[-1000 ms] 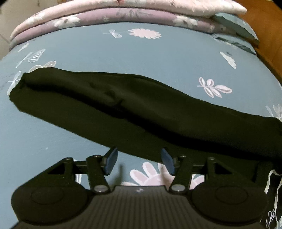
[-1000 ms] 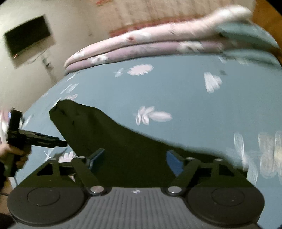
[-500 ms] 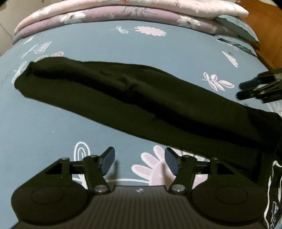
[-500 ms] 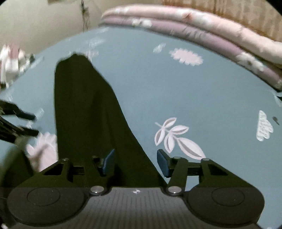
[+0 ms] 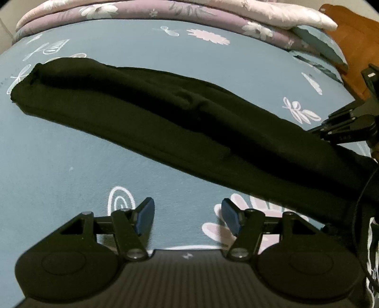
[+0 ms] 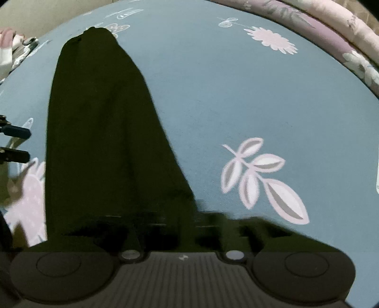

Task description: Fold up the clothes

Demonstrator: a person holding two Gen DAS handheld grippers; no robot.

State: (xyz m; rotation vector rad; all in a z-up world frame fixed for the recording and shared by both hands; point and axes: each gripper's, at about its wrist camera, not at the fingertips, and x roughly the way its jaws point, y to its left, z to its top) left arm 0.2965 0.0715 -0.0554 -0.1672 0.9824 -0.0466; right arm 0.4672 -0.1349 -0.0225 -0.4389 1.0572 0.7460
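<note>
A long black garment (image 5: 189,123) lies folded into a narrow strip across the blue flowered bed sheet (image 5: 71,165). My left gripper (image 5: 187,216) is open and empty, just short of the strip's near edge. The right gripper shows at the right edge of the left wrist view (image 5: 348,128), at the strip's right end. In the right wrist view the garment (image 6: 101,142) runs away from me, and its near end covers my right gripper's fingers, so I cannot see how the jaws stand.
Folded pink and purple quilts (image 5: 165,11) lie along the far edge of the bed. A wooden piece (image 5: 353,40) stands at the far right. More clothes (image 6: 14,47) lie at the bed's far left in the right wrist view.
My right gripper has moved down onto the right end of the garment, and the cloth now hides its fingers. My left gripper has backed slightly away from the strip's near edge.
</note>
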